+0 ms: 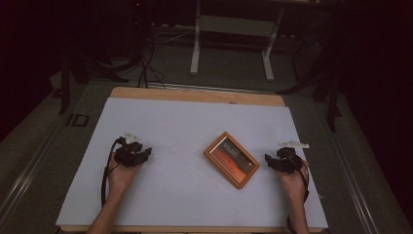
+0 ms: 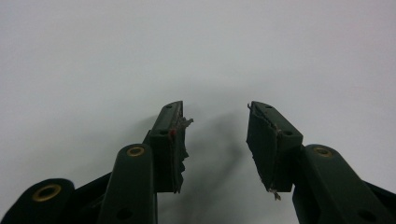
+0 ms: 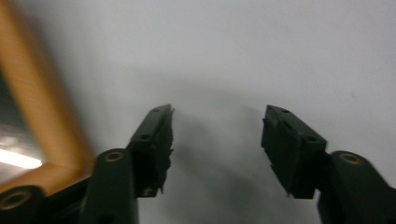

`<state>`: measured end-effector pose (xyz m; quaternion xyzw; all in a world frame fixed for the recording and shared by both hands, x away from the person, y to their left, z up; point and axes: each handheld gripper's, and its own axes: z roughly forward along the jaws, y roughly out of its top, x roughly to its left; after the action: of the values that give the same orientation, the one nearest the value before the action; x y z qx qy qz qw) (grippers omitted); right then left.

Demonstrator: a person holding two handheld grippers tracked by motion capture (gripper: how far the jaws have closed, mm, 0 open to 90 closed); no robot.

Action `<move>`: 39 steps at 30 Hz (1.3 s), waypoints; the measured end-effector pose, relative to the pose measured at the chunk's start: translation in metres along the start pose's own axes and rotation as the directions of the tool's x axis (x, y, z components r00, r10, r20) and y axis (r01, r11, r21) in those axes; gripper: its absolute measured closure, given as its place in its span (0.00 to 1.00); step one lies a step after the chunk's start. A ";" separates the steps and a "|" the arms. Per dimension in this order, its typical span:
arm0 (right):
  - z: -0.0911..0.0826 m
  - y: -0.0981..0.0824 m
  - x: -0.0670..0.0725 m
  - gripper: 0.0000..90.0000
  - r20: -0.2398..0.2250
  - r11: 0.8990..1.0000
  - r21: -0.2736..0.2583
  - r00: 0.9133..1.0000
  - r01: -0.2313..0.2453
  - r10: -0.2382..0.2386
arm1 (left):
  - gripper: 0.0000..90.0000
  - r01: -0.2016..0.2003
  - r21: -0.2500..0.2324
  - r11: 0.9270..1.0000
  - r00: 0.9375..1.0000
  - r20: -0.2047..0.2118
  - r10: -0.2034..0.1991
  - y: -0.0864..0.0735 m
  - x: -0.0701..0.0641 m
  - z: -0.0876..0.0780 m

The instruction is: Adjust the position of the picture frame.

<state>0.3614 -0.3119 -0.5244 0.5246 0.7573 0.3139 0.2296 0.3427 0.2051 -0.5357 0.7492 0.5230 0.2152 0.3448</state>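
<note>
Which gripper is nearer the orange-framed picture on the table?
Right. The right gripper sits just off the orange-framed picture, apart from it, jaws open. The left gripper is well across the table, also open.

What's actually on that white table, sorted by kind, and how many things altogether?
Wooden-framed picture, lying flat and askew: 1
Hand-held tongs: 2, the left tongs and the right tongs, both open with nothing between their jaws
Total: 3
</note>
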 end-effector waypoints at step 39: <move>-0.018 0.005 0.024 0.56 -0.193 0.998 -0.035 0.979 0.056 -0.062 | 0.95 -0.237 -0.084 0.968 0.861 0.444 0.249 0.072 -0.096 0.009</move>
<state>0.3437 -0.2925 -0.5089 0.4653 0.7867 0.3677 0.1716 0.3597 0.0971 -0.4851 0.8339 0.3270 0.0841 0.4365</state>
